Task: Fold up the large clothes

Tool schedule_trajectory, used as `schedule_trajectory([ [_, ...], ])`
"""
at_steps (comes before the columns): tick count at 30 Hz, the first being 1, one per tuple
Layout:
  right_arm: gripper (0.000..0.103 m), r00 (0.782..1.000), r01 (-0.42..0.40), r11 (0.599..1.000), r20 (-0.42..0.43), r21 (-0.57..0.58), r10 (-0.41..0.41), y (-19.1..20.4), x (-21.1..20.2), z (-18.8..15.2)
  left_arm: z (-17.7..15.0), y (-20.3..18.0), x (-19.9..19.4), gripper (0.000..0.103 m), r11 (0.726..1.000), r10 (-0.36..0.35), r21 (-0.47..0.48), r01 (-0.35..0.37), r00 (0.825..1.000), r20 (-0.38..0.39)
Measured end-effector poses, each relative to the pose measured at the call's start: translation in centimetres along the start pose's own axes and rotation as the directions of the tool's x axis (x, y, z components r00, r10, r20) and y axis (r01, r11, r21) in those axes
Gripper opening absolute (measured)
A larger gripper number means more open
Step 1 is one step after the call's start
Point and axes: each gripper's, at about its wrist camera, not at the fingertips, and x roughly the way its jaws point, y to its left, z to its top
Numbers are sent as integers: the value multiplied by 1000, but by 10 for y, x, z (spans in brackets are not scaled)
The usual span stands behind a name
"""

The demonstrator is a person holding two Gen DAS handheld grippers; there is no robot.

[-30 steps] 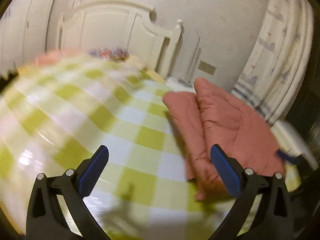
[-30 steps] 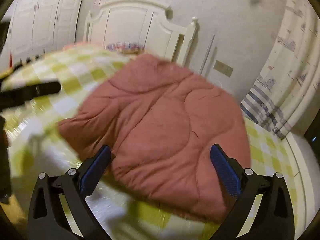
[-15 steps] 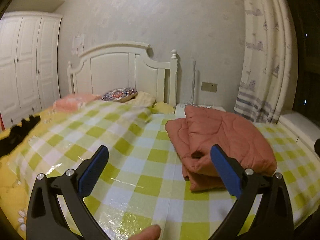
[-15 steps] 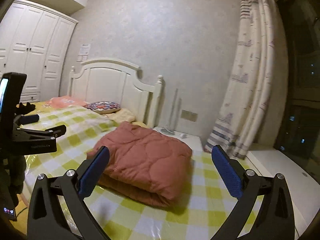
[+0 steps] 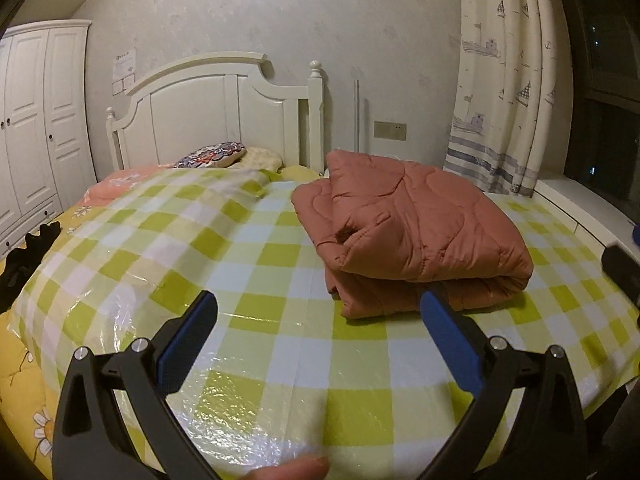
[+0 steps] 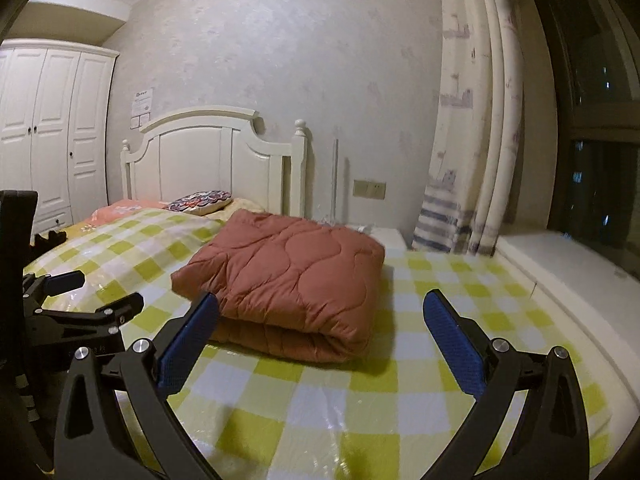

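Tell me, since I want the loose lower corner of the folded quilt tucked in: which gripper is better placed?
Probably left. The left gripper is open, and the quilt shows its layered open edges and protruding lower corner towards that view. The right gripper, also open, faces the rounded folded side.

1. Left gripper [image 5: 318,312] sits level with its blue pads spread wide, nothing between them.
2. Right gripper [image 6: 320,312] looks the same, wide apart and empty.
3. Probably a fingertip [image 5: 296,467] peeking in at the bottom edge of the left view.
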Motion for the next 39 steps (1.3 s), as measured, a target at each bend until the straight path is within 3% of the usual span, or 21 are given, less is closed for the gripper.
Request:
schedule_trajectory([
  [27,98,997,-46,999,-69,11,46,10,10,-21,-1,6,-4,101,1000,-2,-3,2,1000,21],
  [32,98,994,-51,999,-91,18,53,8,16,-26,-6,0,-10,101,999,-26,38,22,994,102],
  [35,98,993,-23,1000,-116,15,25,-2,23,-25,7,11,12,101,997,-43,72,41,999,19],
  [37,98,989,16,1000,-148,8,-15,-23,30,-19,26,43,40,101,999,20,36,-19,1000,-21],
  [39,98,978,84,996,-195,27,-77,-74,39,-6,49,91,80,101,995,102,-6,-102,992,-74],
])
